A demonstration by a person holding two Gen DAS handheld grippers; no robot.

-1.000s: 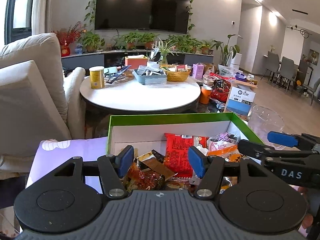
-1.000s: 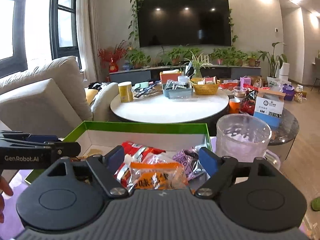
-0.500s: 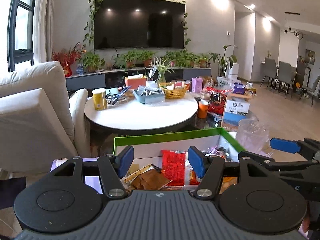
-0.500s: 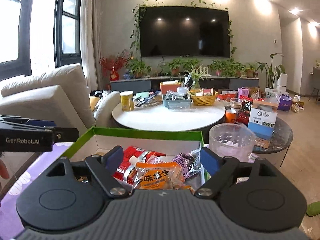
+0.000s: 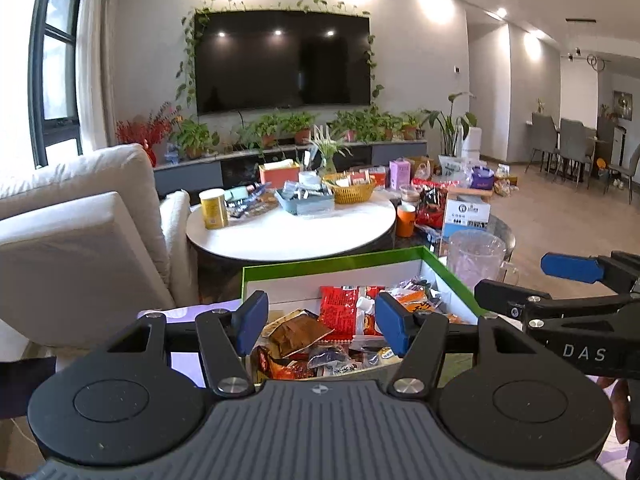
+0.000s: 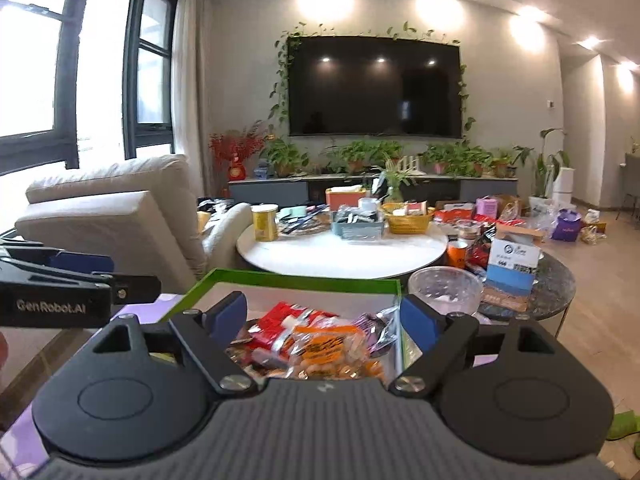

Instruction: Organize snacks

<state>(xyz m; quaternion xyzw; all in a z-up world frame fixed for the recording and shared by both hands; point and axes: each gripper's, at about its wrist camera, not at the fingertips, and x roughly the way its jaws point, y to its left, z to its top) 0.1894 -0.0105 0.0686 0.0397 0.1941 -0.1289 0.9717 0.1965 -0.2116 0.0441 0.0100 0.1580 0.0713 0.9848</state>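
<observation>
A green-rimmed white box (image 5: 332,264) (image 6: 304,278) holds several snack packets, among them a red packet (image 5: 340,308), a brown packet (image 5: 300,330) and an orange packet (image 6: 324,346). My left gripper (image 5: 320,318) hovers open above the box's near side, nothing between its fingers. My right gripper (image 6: 324,318) also stands open over the box, empty. The right gripper's blue-tipped fingers (image 5: 568,267) show at the right edge of the left wrist view. The left gripper's finger (image 6: 80,262) shows at the left of the right wrist view.
A clear plastic jar (image 5: 476,258) (image 6: 444,294) stands just right of the box. Beyond is a round white table (image 5: 292,236) with a yellow can (image 5: 214,208), a basket and trays. A beige sofa (image 5: 80,216) sits left. A purple cloth (image 5: 184,360) lies under the box.
Both grippers have risen and pulled back from the box, so the snacks look smaller and lower in view. Both stayed open and empty.
</observation>
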